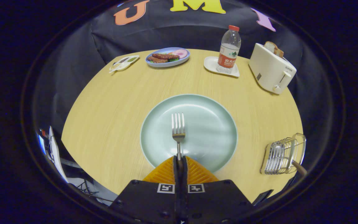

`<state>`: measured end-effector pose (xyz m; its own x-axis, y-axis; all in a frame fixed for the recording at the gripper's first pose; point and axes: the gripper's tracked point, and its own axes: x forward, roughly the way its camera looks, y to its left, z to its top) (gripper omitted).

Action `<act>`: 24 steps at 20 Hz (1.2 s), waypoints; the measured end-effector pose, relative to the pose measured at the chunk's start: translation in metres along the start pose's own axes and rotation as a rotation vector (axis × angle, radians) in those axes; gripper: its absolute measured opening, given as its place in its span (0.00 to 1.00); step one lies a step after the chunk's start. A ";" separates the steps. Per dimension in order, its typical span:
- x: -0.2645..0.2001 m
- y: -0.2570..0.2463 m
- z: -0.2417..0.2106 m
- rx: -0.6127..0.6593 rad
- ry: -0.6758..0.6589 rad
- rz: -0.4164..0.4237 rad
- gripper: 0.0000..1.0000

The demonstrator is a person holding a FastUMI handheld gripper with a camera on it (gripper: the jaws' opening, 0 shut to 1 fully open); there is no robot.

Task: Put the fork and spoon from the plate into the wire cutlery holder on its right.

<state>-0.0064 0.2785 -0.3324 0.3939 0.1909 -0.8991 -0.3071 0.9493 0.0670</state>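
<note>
Gripper [180, 161] is pinching the fork [178, 132] by its handle, both fingers pressed together on it, tines pointing away over the middle of the pale green plate [216, 124]. Whether the fork is lifting clear of the plate or resting on it cannot be told from this angle.

Spoon [278, 154] is already standing in the wire cutlery holder [286, 154] at the table's near right edge; a brown handle is sticking out of the holder's lower right. So the task is judged to be about half done: spoon in, fork gripped but not yet carried across. What is left is moving the fork right, well apart from here, and dropping it into the wire holder.

Plate is carrying nothing but the fork.

Far edge of the table [110, 109]: a blue dish [167, 57] is holding food, a small white tray [211, 63] is bearing a water bottle [229, 49], and a small sauce dish [123, 63] is sitting at the far left corner. Toaster [270, 70] at the far right corner is holding a slice of bread [273, 48] in its slot.
</note>
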 end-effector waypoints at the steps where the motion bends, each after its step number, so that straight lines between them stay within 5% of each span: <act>1: -0.015 -0.010 0.007 0.008 -0.001 0.004 0.01; 7: -0.115 -0.126 0.044 0.088 -0.043 -0.055 0.00; 11: -0.149 -0.189 0.028 0.127 0.035 -0.084 0.00; 18: -0.139 -0.210 -0.030 0.169 0.320 -0.002 0.01; 24: -0.124 -0.232 -0.034 0.219 0.455 -0.031 0.01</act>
<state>-0.0135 0.0262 -0.2514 -0.0323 0.0803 -0.9962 -0.0931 0.9922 0.0830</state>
